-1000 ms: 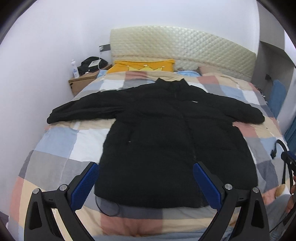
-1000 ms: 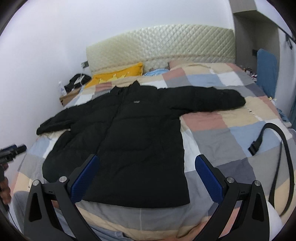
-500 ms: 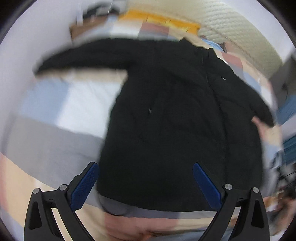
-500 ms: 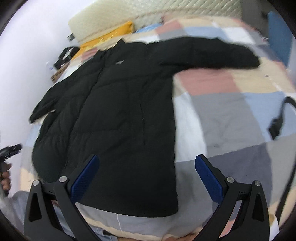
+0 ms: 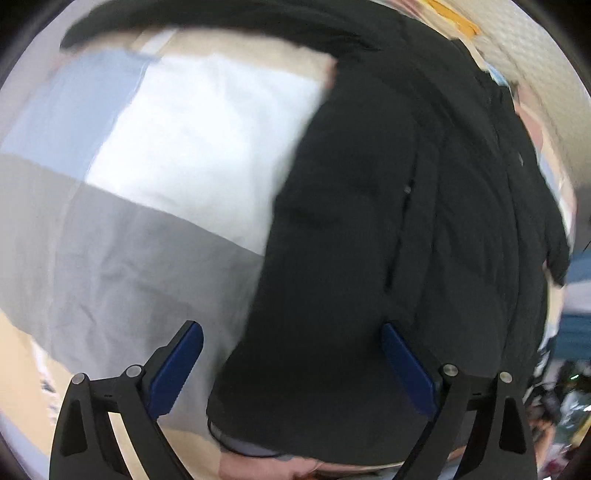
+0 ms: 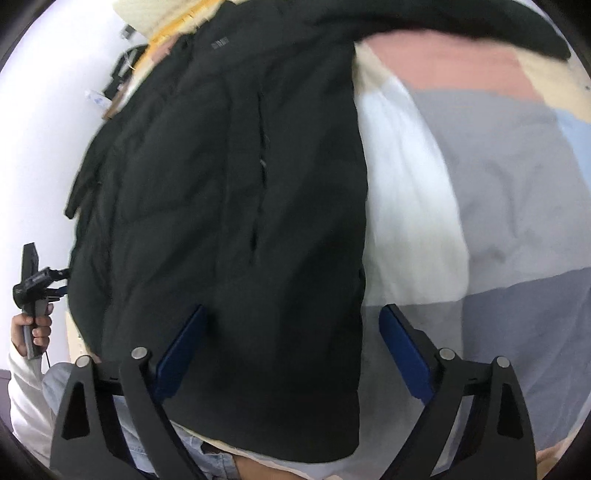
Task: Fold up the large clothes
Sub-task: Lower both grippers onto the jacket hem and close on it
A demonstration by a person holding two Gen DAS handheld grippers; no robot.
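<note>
A black puffer jacket (image 5: pixel 406 240) lies flat, front up, on a checked bedspread (image 5: pixel 147 240). It also fills the right wrist view (image 6: pixel 229 221). My left gripper (image 5: pixel 291 363) is open, low over the jacket's bottom left hem corner. My right gripper (image 6: pixel 291 347) is open, low over the bottom right hem corner. Neither holds anything. The left gripper also shows in the right wrist view (image 6: pixel 37 284), held in a hand at the bed's left side. The sleeves (image 6: pixel 498 26) stretch out sideways.
The bedspread (image 6: pixel 498 203) has white, grey, blue and pink squares. A yellow pillow (image 6: pixel 173 29) and padded headboard lie at the far end. A nightstand (image 6: pixel 114 99) with a bottle stands at the bed's far left, against the white wall.
Both grippers have dropped down and forward toward the jacket's hem, so the jacket looms much larger. Jaws stay open. The jacket has not moved.
</note>
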